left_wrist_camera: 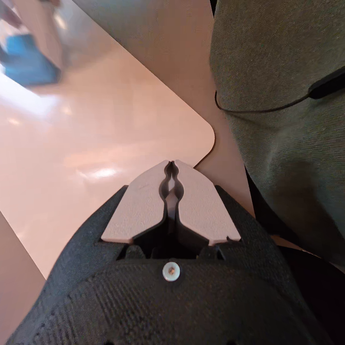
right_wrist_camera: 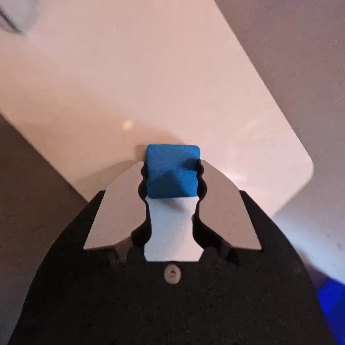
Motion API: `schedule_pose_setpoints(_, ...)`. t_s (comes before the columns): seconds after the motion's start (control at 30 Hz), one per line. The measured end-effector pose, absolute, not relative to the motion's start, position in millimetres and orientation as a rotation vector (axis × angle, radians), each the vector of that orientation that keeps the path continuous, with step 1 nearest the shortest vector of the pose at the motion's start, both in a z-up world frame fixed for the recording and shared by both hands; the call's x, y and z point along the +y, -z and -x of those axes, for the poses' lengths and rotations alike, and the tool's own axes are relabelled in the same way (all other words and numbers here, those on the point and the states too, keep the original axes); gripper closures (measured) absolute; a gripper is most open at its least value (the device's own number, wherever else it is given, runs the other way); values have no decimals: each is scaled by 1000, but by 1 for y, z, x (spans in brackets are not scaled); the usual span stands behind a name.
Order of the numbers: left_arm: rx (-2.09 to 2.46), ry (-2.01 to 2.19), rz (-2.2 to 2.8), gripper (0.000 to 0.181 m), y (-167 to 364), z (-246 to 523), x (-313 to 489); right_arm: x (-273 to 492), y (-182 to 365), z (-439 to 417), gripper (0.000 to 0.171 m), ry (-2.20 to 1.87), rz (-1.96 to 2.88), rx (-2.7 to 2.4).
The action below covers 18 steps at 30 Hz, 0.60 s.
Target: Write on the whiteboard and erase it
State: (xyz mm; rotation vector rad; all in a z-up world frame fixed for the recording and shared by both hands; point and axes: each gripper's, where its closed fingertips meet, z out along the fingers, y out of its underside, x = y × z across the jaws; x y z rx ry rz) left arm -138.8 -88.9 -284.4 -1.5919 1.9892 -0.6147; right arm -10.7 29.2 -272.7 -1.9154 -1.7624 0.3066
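A white whiteboard [right_wrist_camera: 168, 84] with rounded corners lies flat on the table; I see no writing on it. My right gripper [right_wrist_camera: 171, 164] is shut on a blue eraser block [right_wrist_camera: 171, 171] and holds it down on the board near its near corner. In the left wrist view the board [left_wrist_camera: 93, 140] fills the left side, and the blue eraser [left_wrist_camera: 28, 59] with the right gripper shows blurred at the far upper left. My left gripper [left_wrist_camera: 172, 162] is shut and empty, just above the board's near edge beside its rounded corner.
A person in an olive-green top [left_wrist_camera: 280, 112] with a thin black cable sits close on the right of the left wrist view. The brown tabletop [right_wrist_camera: 308, 56] surrounds the board. A blue patch [right_wrist_camera: 332, 298] shows at the lower right edge. The grippers' ends are close to 15 centimetres from one another.
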Motion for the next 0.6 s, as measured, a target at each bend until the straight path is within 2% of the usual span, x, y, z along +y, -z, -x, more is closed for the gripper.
schedule_pose_setpoints(0.07,1983,610,1598,181,284,135,-87,86,273,-50,120,-200,2096,-1503)
schedule_pose_setpoints(0.13,1969,602,1601,181,284,136,-85,110,271,-93,120,-87,2172,-1382)
schedule_pose_setpoints(0.33,1958,619,1597,181,283,136,-83,85,224,-88,119,-233,1960,-1275)
schedule_pose_setpoints(0.5,1778,734,1676,181,261,144,-70,59,238,-100,119,-334,1966,-1199)
schedule_pose_setpoints(0.6,1686,601,1834,181,258,173,-41,59,250,-113,119,-291,2015,-1195)
